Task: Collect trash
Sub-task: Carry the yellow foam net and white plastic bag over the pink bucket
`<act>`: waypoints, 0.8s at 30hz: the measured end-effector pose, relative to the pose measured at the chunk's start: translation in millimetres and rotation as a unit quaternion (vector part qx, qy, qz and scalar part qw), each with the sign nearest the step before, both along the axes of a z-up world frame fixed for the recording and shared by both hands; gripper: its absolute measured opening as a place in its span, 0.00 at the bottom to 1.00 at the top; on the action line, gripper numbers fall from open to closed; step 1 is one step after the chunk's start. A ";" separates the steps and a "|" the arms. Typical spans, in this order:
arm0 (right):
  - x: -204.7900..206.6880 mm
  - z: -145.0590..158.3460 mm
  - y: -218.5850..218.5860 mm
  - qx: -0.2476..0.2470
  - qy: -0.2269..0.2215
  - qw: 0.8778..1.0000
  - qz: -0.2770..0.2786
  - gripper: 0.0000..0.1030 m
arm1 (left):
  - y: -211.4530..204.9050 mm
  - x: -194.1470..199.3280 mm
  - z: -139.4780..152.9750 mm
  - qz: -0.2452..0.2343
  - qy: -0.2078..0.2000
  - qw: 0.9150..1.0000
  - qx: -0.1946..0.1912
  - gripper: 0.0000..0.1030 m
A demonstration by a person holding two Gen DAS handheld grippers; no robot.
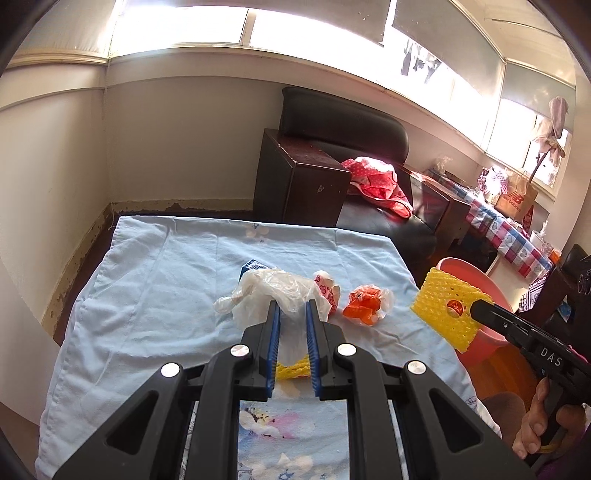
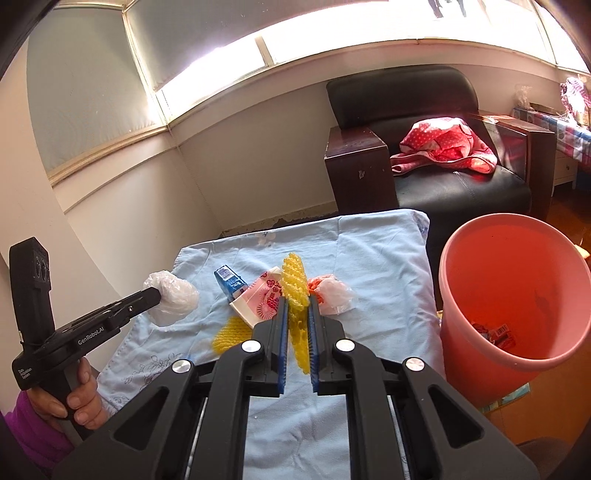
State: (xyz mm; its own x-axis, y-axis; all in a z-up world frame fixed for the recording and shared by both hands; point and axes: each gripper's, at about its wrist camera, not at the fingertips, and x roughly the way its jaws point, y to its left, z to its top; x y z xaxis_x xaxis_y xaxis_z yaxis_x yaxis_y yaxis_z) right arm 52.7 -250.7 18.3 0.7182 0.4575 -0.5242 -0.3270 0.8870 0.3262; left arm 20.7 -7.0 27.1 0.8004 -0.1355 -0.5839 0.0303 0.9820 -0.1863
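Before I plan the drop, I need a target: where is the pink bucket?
The pink bucket stands off the right edge of the blue sheet, right of the right hand-held gripper, which grips yellow foam netting.

Left gripper (image 1: 291, 314) and right gripper (image 2: 298, 308), jaws clamped.

Setting: a lived-in home room. Indicators: a black leather armchair (image 2: 443, 140) in the upper right of the frame, with red dotted clothing (image 2: 447, 146) on its seat; a table under a checked cloth (image 1: 509, 236) at the right edge; a wide window band (image 1: 258, 26) across the top; worn skirting (image 1: 74, 266) at left.
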 end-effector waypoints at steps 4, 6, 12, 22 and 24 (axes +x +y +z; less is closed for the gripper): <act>-6.5 5.2 -12.9 0.000 -0.013 1.000 -0.019 0.10 | -13.3 -0.9 7.5 -0.012 -0.009 1.000 0.003 0.13; -9.6 7.0 -19.5 -0.001 -0.019 0.999 -0.028 0.10 | -20.4 0.0 11.0 -0.018 -0.013 1.000 0.007 0.13; -15.6 11.8 -39.6 -0.009 -0.037 0.998 -0.058 0.10 | -41.1 9.1 20.1 -0.039 -0.023 0.999 0.008 0.13; -20.6 13.9 -84.3 -0.009 -0.050 0.992 -0.117 0.10 | -89.6 25.7 31.7 -0.084 -0.036 0.996 0.017 0.13; -17.9 12.5 -92.3 -0.014 -0.052 0.990 -0.127 0.10 | -99.7 29.8 33.2 -0.092 -0.037 0.995 0.016 0.13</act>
